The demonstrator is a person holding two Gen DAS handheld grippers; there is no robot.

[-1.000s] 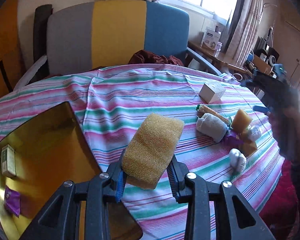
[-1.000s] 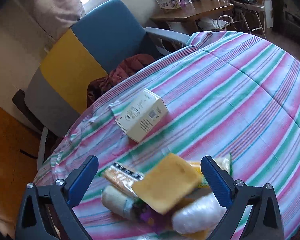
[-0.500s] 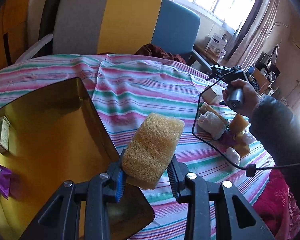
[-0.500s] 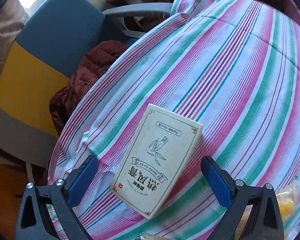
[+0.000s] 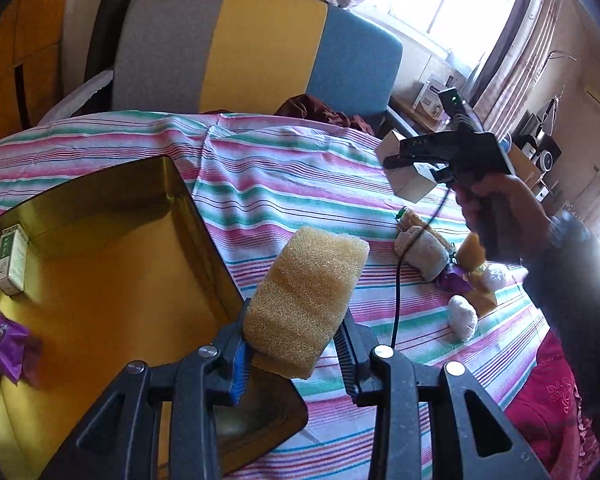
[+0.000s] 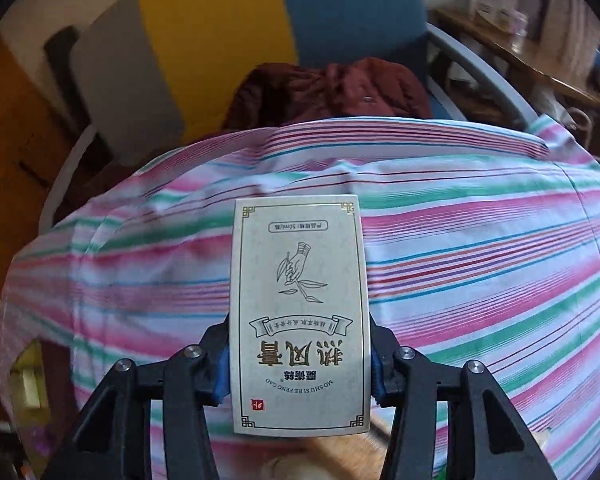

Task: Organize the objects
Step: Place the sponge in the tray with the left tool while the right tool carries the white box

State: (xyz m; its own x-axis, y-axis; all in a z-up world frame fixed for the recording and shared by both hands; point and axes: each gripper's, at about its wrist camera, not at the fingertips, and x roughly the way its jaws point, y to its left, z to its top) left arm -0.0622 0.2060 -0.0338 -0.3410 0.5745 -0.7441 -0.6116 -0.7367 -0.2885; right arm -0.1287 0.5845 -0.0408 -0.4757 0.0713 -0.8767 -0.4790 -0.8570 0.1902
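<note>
Over the striped desk (image 5: 284, 168), the left gripper (image 5: 294, 354) held its fingers clamped on a yellow sponge (image 5: 306, 300) beside the gold tray (image 5: 100, 264). The right gripper (image 6: 300, 364) was closing its fingers against a white box (image 6: 300, 312), lifted clear of the cloth.
</note>
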